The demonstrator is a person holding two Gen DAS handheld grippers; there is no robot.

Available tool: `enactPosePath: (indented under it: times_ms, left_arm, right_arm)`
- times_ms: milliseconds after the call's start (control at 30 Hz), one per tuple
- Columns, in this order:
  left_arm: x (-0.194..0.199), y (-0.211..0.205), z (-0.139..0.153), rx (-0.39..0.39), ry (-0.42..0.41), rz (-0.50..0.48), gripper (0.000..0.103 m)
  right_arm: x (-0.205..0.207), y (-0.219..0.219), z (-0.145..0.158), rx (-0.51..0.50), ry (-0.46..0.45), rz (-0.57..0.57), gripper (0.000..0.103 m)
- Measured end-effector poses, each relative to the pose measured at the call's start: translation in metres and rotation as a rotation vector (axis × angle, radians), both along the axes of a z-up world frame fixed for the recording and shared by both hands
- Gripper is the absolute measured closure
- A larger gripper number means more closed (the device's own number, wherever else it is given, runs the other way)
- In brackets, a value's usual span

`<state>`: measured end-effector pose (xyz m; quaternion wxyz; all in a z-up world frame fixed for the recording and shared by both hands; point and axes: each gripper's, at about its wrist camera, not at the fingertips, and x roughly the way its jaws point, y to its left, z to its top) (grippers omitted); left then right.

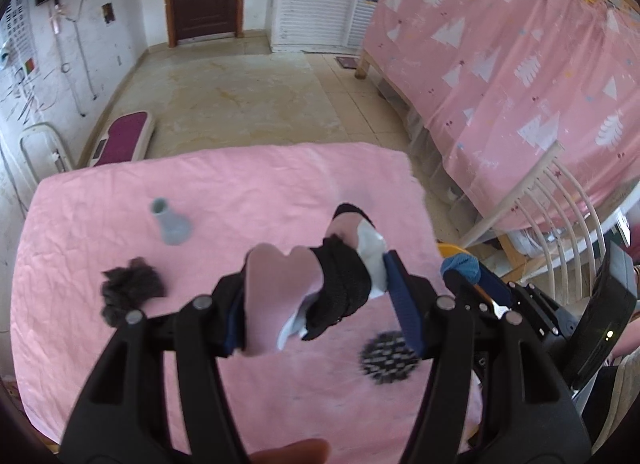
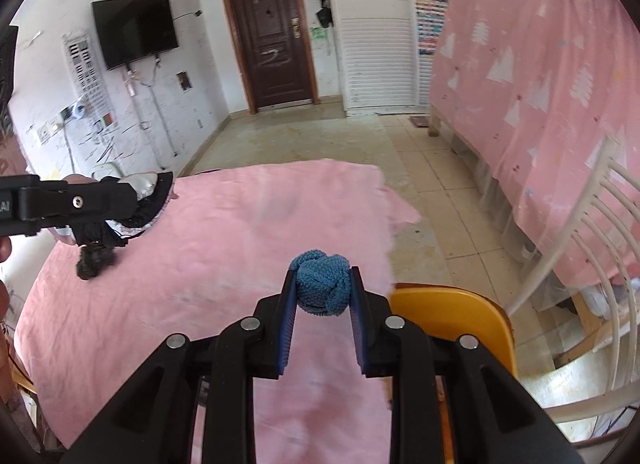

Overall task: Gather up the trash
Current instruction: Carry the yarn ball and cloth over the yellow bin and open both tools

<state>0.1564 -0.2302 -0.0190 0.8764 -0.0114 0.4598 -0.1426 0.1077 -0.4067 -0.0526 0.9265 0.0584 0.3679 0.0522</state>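
The left gripper (image 1: 320, 296) is clamped on a pink-black-white bundle (image 1: 340, 284) at frame centre, above the pink table (image 1: 240, 184). The right gripper (image 2: 322, 292) grasps a blue ball (image 2: 320, 288) between its pads, centre frame, beside the table's right edge.

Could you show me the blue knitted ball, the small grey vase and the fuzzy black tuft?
Blue knitted yarn ball (image 2: 320, 288), right wrist view, its front face.
Small grey flared vase (image 1: 171, 224), left wrist view, its body.
Fuzzy black tuft (image 1: 130, 288), left wrist view, its middle.
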Motion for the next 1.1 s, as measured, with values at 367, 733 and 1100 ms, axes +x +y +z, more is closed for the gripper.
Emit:
enactPosePath:
  times_ms: [367,733,1100]
  left_arm:
    - [-0.007,-0.086,-0.013,0.023,0.011,-0.110,0.044]
    - [-0.003,-0.146,-0.035,0.041,0.056,-0.184,0.044]
    - [-0.002,-0.169,-0.043,0.044,0.072,-0.206,0.037]
  right_arm:
    - [-0.016,-0.073,-0.036,0.016,0.045,-0.093,0.088]
    - [-0.015,-0.097,-0.061,0.080,0.091,-0.111,0.088]
    - [-0.014,-0.113,-0.067,0.111,0.092,-0.132,0.055]
